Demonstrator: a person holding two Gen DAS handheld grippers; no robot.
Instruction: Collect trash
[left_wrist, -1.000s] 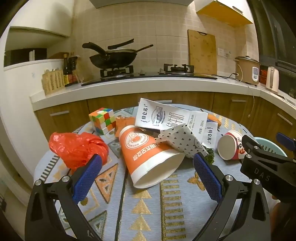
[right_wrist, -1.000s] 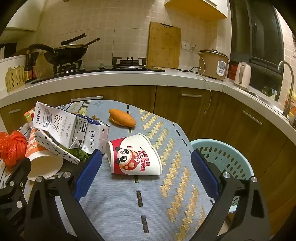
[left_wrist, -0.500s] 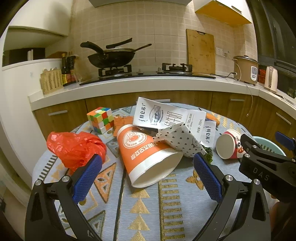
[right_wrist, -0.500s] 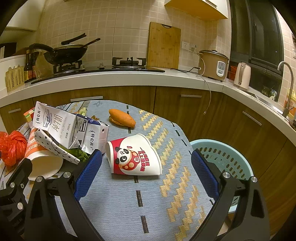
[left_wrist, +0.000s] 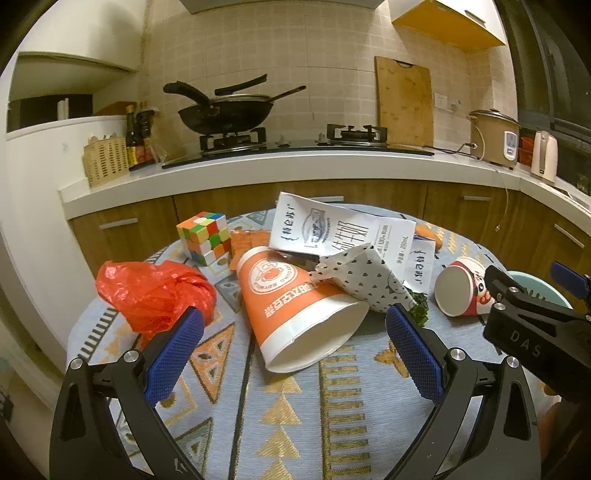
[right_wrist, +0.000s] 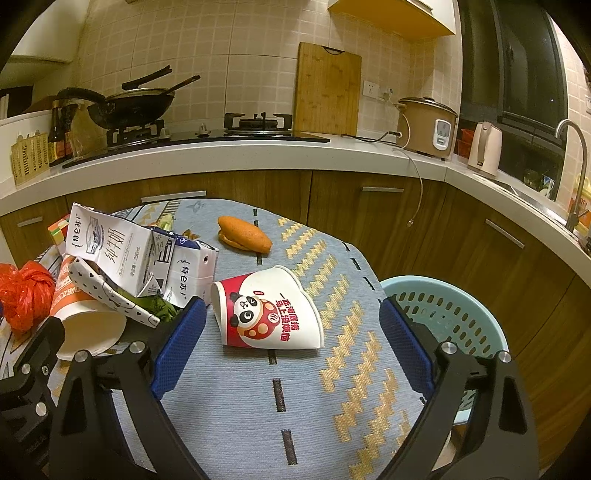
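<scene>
I am working in a kitchen, at a round table (right_wrist: 236, 413) covered by a patterned blue cloth, with a counter and gas stove behind it. A pale blue perforated basket (right_wrist: 448, 317) is standing just beside the table's right edge; I judge it to be the trash receptacle, placed low so items can be dropped straight in.

I am holding the left gripper (left_wrist: 293, 349) with its jaws wide apart and nothing between them, aimed at the orange paper cup (left_wrist: 295, 302) lying on its side with its mouth toward me. A polka-dot paper wrapper (left_wrist: 364, 278) and a flattened milk carton (left_wrist: 332, 232) are leaning on the cup, so I expect lifting it will disturb both. A crumpled red plastic bag (left_wrist: 155, 291) is lying near the left finger. A Rubik's cube (left_wrist: 205, 236) is standing behind the bag; I judge it not to be trash.

I am holding the right gripper (right_wrist: 291, 347) equally wide and empty, framing the tipped panda-print paper cup (right_wrist: 269, 308), which is lying apart from the pile and nearest the basket. A bread roll (right_wrist: 243, 234) is lying farther back. No item has been collected yet.
</scene>
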